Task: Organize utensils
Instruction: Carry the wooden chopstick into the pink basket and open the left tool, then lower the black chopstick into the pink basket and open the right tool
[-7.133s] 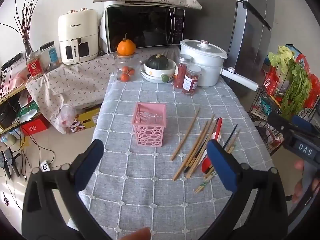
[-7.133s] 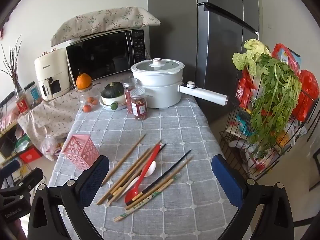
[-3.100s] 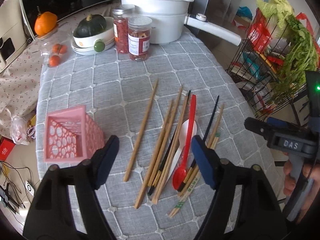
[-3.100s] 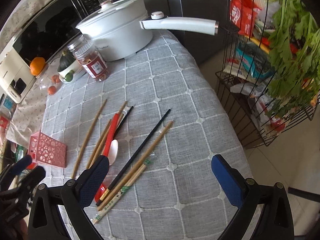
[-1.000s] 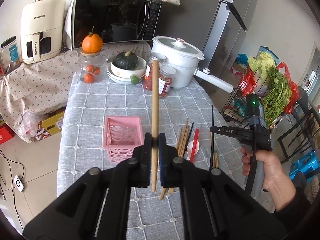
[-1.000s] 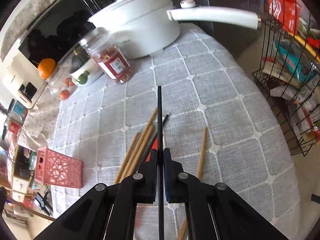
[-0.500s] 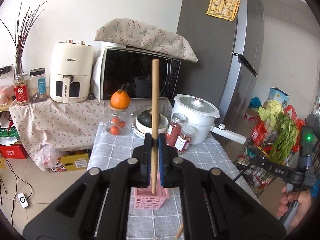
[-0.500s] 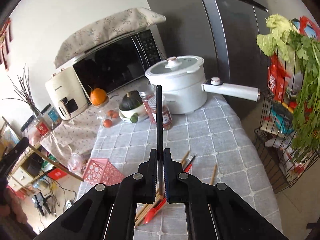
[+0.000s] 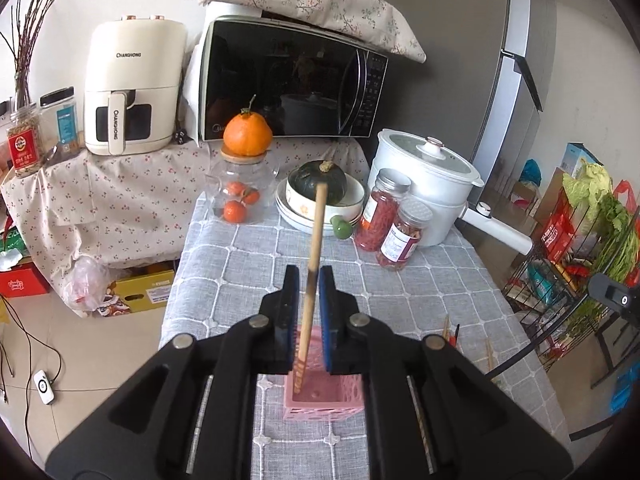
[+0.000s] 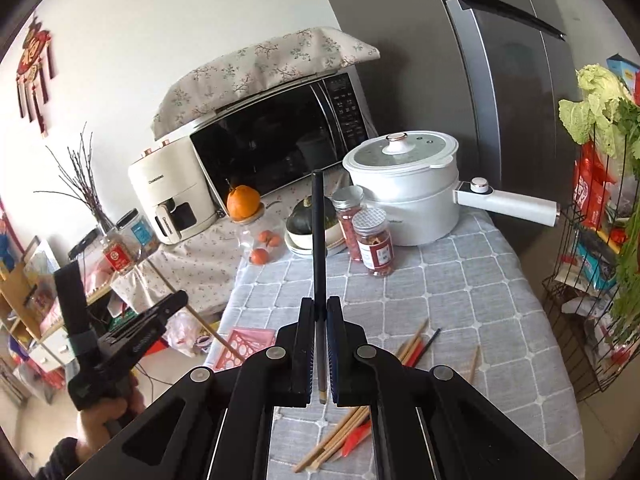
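Note:
My left gripper (image 9: 305, 280) is slightly parted around a wooden chopstick (image 9: 313, 256). The chopstick leans loosely between the pads and its lower end stands inside the pink perforated basket (image 9: 332, 402) right below. My right gripper (image 10: 320, 308) is shut on a black chopstick (image 10: 317, 232) and holds it upright above the grey checked tablecloth (image 10: 460, 304). The basket (image 10: 248, 340) and the left gripper (image 10: 160, 316) show at the left of the right wrist view. Several wooden chopsticks and a red spoon (image 10: 356, 436) lie on the cloth below the right gripper.
At the table's back stand a white pot with a long handle (image 10: 404, 188), two red jars (image 10: 374, 242), a bowl with a squash (image 9: 322, 192) and a glass jar topped by an orange (image 9: 246, 168). A wire rack of vegetables (image 10: 600, 240) stands right of the table.
My left gripper has come down over the pink basket and loosened; the wooden chopstick now tilts with its tip in the basket. My right gripper has stayed lifted, still holding the black chopstick.

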Demonstrator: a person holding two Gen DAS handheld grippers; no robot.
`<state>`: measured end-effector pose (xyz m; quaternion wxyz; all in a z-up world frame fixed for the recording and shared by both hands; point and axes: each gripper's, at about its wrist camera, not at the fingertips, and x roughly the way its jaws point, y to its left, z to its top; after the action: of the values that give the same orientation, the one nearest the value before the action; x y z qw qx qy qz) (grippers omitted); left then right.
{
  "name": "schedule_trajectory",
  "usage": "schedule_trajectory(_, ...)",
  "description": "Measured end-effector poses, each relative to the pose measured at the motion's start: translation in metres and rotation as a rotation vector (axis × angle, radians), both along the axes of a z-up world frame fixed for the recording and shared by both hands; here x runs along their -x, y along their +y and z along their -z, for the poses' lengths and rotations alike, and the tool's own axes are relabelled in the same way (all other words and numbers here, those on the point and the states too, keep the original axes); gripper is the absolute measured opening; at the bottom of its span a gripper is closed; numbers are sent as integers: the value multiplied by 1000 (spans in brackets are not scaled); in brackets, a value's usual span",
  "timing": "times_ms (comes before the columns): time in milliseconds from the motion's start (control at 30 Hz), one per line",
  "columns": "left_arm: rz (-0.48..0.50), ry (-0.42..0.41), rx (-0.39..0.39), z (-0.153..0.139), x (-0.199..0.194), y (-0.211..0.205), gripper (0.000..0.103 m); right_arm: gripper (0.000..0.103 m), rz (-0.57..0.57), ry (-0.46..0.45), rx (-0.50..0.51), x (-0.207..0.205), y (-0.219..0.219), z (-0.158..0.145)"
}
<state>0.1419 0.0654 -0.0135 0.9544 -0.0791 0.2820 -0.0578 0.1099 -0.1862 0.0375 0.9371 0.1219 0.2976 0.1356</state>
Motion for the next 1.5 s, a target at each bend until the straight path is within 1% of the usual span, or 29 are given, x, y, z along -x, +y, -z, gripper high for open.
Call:
schedule_trajectory(33,-4,7,13,0,0,1,28,6,-7,-2,-2,0,3,-1)
schedule_trajectory(67,-8,6,22,-2,2,3,37,6,-13,-7,-4,1,6,-2)
schedule_trajectory(133,-14,0,22,-6,6,5,45,6,-27,-20,-6,2,11,-7)
schedule_trajectory(167,-13,7,15,-8,7,5,49,6,-32,-29,-9,3,14,-10)
schedule_trajectory(200,-14,13,7,-10,11,6,51,6,-39,-39,-14,3,16,-13)
schedule_trajectory(233,-16,19,2,-10,12,8,55,6,-46,-48,-19,4,19,-16)
schedule_trajectory(267,-16,30,-3,-10,15,9,61,6,-53,-59,-23,5,22,-19)
schedule_trajectory(433,-32,106,-31,-3,27,19,74,6,-80,-106,-50,5,39,-32)
schedule_trajectory(533,-34,143,-61,3,34,23,75,6,-86,-123,-59,-1,50,-34)
schedule_trajectory(633,-28,161,-80,6,38,27,75,6,-89,-129,-66,-10,62,-30)
schedule_trajectory(833,-20,194,-91,13,40,33,75,6,-73,-141,-45,-26,83,-18)
schedule_trajectory(1100,-5,230,-82,19,38,33,75,6,-93,-26,0,-51,104,16)
schedule_trajectory(1200,-1,235,-73,19,38,31,76,7,-92,-1,7,-55,105,24)
schedule_trajectory(1233,1,237,-71,19,39,30,78,8,-89,6,5,-55,104,26)
schedule_trajectory(1267,1,237,-71,19,39,29,82,11,-86,12,-1,-55,102,28)
schedule_trajectory(1300,0,235,-73,18,40,28,83,19,-82,15,-6,-55,100,28)
schedule_trajectory(1333,-1,233,-75,18,41,27,84,30,-77,15,-9,-54,97,27)
schedule_trajectory(1367,2,233,-76,17,41,26,84,37,-71,11,-12,-51,95,25)
schedule_trajectory(1400,5,236,-77,18,41,25,85,52,-65,1,-17,-48,91,23)
schedule_trajectory(1433,9,240,-76,18,41,24,86,59,-61,-11,-20,-44,87,20)
schedule_trajectory(1500,13,247,-71,19,42,22,88,66,-54,-27,-12,-37,79,14)
